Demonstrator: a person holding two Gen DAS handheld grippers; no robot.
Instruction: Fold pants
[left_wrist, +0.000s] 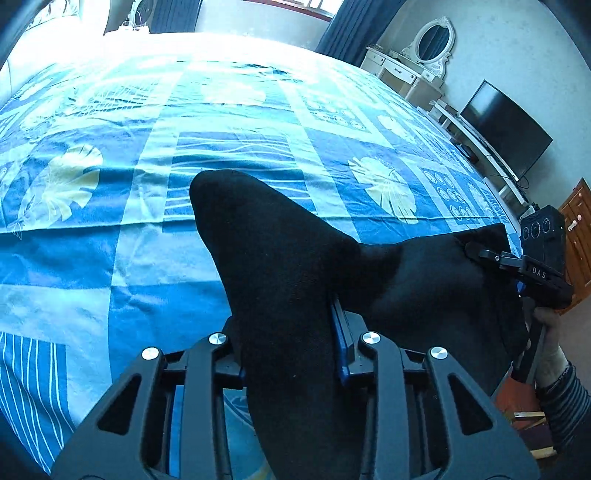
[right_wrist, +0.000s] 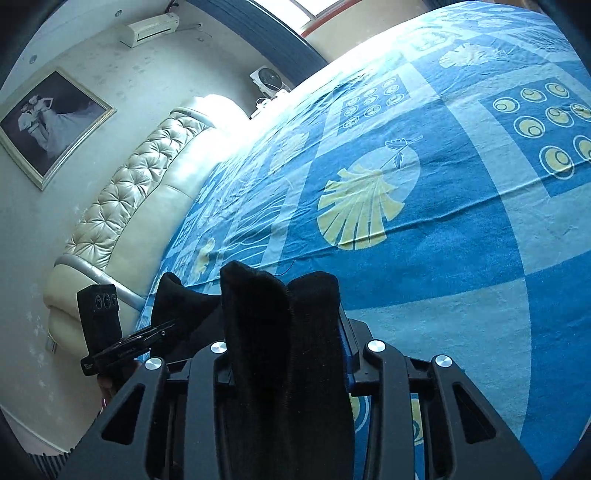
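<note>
Pants — one black pair, bunched fabric — are hanging between two grippers just above the bed, none of the cloth visibly resting on the blue patterned bedspread in either view.

Left gripper is pinching a thick fold; its fingers are closed on the cloth, which is spilling up and forward over them and hiding the tips. Right gripper is doing the same: fingers clamped on a gathered, ribbed-looking edge, possibly the waistband or a hem, though I cannot tell which.

In the left wrist view the right gripper is appearing at the far right of the bed, nipping a corner of the cloth, with the person's hand below it on the handle. In the right wrist view the left gripper is showing toward the headboard side.

Reading: the two grips are standing apart along one edge so the garment can be spread or shaken flat, then laid on the bed — the bed serving as the folding surface. No fold looks set down yet; task appears early.

Count: one pair of pants, two grippers, one bed.
</note>
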